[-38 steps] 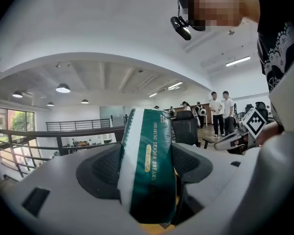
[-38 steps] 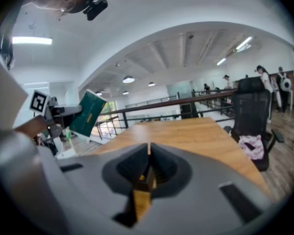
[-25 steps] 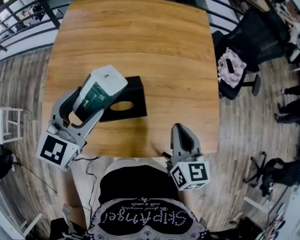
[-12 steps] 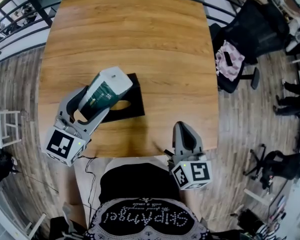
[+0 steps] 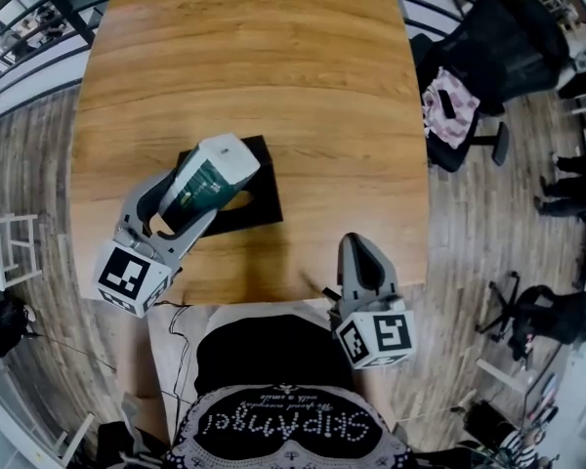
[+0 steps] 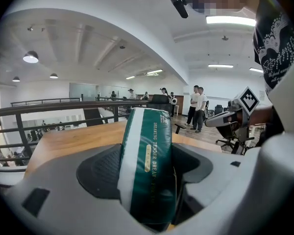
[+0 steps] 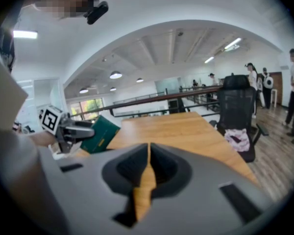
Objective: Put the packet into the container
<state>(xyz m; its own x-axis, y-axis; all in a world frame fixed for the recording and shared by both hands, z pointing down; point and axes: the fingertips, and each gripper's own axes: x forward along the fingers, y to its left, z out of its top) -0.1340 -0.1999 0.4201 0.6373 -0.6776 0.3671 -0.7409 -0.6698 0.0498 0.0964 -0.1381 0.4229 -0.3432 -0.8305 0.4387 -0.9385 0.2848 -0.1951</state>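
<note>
The left gripper reaches in over the near left part of the table. It is angled toward the far right corner, with its marker cube at the near edge. Its jaws are clamped on the packet, which sticks out past their tips. The right gripper sits at the near edge, right of the middle, and points straight away from the person. Its jaws are pressed together with nothing between them.

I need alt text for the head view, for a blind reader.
The left tool holds a green-and-white packet over a black container on a wooden table. The right tool, shut and empty, hovers by the table's near edge.
</note>
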